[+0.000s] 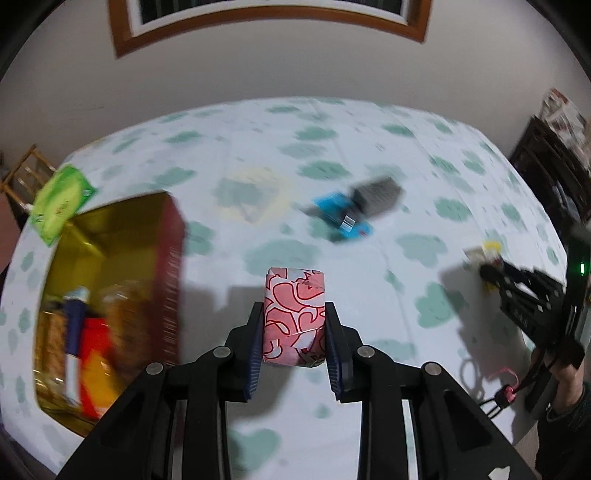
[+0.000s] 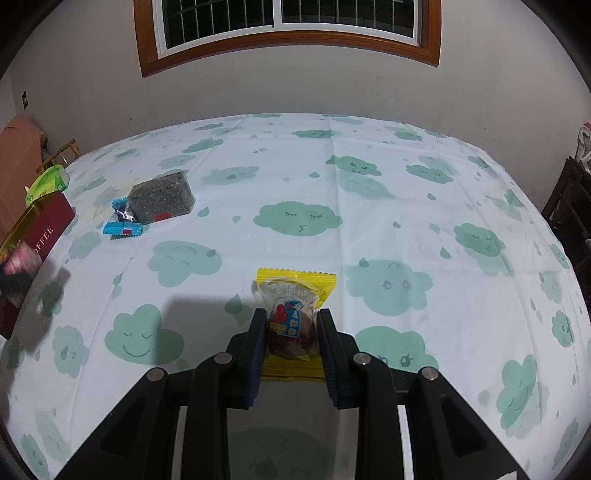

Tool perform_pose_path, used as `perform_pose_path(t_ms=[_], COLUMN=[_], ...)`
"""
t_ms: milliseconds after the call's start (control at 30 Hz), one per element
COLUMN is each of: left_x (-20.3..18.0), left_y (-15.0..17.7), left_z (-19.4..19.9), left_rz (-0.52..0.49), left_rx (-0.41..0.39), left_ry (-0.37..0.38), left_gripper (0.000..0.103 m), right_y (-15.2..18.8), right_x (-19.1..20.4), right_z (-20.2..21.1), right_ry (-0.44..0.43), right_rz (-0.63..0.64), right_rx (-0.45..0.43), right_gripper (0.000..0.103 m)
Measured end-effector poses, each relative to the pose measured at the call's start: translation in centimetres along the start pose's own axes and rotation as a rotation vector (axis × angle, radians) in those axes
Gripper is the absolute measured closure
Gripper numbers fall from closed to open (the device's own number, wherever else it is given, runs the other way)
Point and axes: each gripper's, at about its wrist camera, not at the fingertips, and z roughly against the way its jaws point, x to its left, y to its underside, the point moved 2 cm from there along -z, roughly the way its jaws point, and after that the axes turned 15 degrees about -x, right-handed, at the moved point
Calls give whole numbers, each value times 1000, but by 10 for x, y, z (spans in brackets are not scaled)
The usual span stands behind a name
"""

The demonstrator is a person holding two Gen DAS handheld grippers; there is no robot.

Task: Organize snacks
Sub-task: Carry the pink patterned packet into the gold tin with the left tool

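Pink snack (image 1: 294, 317) between left hand-held gripper (image 1: 294, 325) pads

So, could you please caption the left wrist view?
Left gripper holding a pink snack pack beside the open snack box.

Looks like a room in a home, probably a dining or living area. Large table (image 2: 369, 206) under a white cloth printed with smiling green clouds, set against a plain pale wall below a wood-framed barred window (image 2: 288, 22). Green tissue pack (image 2: 48, 182) at the far left edge, wooden chair (image 2: 61, 153) behind it, dark furniture (image 2: 570, 206) at right, blurred.
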Motion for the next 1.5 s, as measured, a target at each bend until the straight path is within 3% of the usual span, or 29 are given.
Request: perform_pose_path(t_ms=[367,733,1500], left_x=[103,175,188], left_y=[-28,-25,-8], left_z=[3,-39,-67], left_rz=[52,54,31], left_rx=[-21,71,141], left_ry=[-165,-254,-274], left_gripper=[77,77,73], right_y=[0,0,0], right_x=[3,3,3], right_z=[-1,-1,-1], right_ry=[18,20,21], right_rz=[23,26,26], right_rx=[2,2,2], right_gripper=[75,75,75])
